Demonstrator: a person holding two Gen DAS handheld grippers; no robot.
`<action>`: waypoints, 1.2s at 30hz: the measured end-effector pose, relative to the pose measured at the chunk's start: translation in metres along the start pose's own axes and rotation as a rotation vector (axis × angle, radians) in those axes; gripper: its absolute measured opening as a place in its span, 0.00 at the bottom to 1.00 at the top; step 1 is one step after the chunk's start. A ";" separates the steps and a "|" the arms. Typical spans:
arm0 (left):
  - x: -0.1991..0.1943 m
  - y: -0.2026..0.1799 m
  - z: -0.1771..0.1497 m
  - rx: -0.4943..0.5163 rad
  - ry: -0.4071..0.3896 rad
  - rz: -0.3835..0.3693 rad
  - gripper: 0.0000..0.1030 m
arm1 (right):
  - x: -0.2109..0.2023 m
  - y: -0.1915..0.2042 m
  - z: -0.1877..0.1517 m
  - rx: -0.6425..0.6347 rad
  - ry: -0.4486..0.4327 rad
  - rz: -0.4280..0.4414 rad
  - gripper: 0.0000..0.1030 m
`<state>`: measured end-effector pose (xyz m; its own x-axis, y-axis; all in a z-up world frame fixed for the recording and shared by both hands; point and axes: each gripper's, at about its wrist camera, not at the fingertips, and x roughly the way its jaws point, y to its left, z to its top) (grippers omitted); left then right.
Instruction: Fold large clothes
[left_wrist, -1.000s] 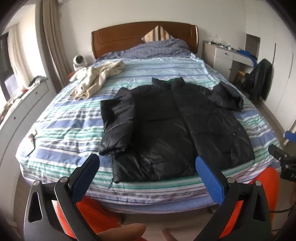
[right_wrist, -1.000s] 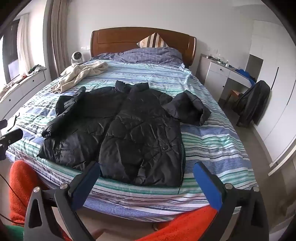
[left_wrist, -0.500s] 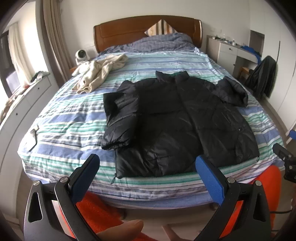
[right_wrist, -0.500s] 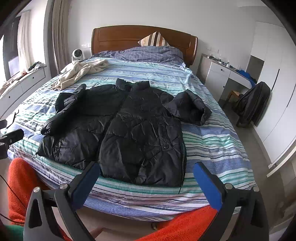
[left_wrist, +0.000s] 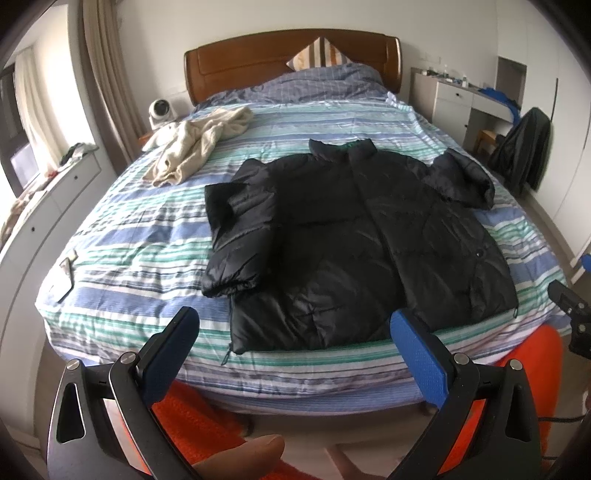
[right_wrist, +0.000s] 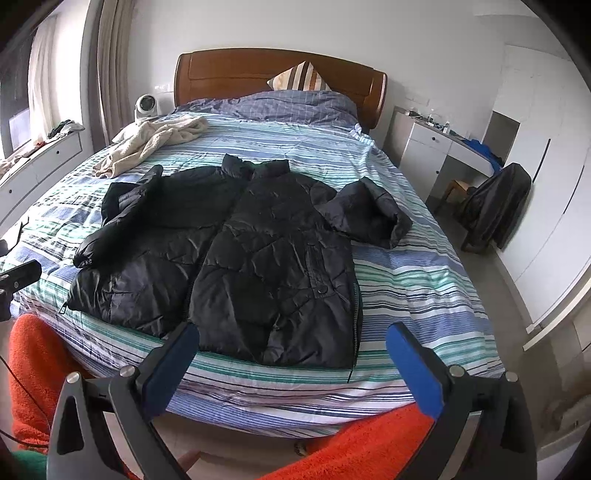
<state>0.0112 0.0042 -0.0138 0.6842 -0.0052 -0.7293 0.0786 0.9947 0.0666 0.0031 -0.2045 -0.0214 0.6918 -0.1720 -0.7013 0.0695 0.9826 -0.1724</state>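
Observation:
A black puffer jacket (left_wrist: 354, 236) lies face up on the striped bed (left_wrist: 147, 243), collar toward the headboard; it also shows in the right wrist view (right_wrist: 258, 258). Its left sleeve (left_wrist: 240, 236) is folded down along the body. Its right sleeve (right_wrist: 369, 210) lies bunched out to the side. My left gripper (left_wrist: 293, 325) is open and empty, held off the foot of the bed near the jacket's hem. My right gripper (right_wrist: 291, 336) is open and empty, also off the foot of the bed, over the hem's right half.
A cream garment (left_wrist: 199, 147) lies crumpled at the bed's far left. Pillows and a wooden headboard (left_wrist: 288, 59) are at the back. A white desk (right_wrist: 436, 147) and a chair with a dark coat (right_wrist: 495, 206) stand to the right. Orange-clad legs (right_wrist: 37, 369) are below.
Both grippers have moved slightly closer to the bed and tilted a little; the jacket has not moved and both grippers stay open.

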 end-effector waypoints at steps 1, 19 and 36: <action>0.000 0.000 0.001 0.000 -0.001 0.000 1.00 | 0.000 0.000 0.000 -0.004 0.000 -0.005 1.00; 0.009 -0.005 -0.001 0.005 0.018 -0.002 1.00 | 0.008 0.004 0.002 -0.049 0.014 -0.055 1.00; 0.025 -0.017 0.003 0.038 0.036 -0.021 1.00 | 0.018 0.009 0.005 -0.032 0.034 0.020 1.00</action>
<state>0.0287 -0.0132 -0.0309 0.6558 -0.0218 -0.7546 0.1205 0.9898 0.0762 0.0204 -0.1980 -0.0322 0.6682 -0.1556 -0.7275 0.0330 0.9831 -0.1799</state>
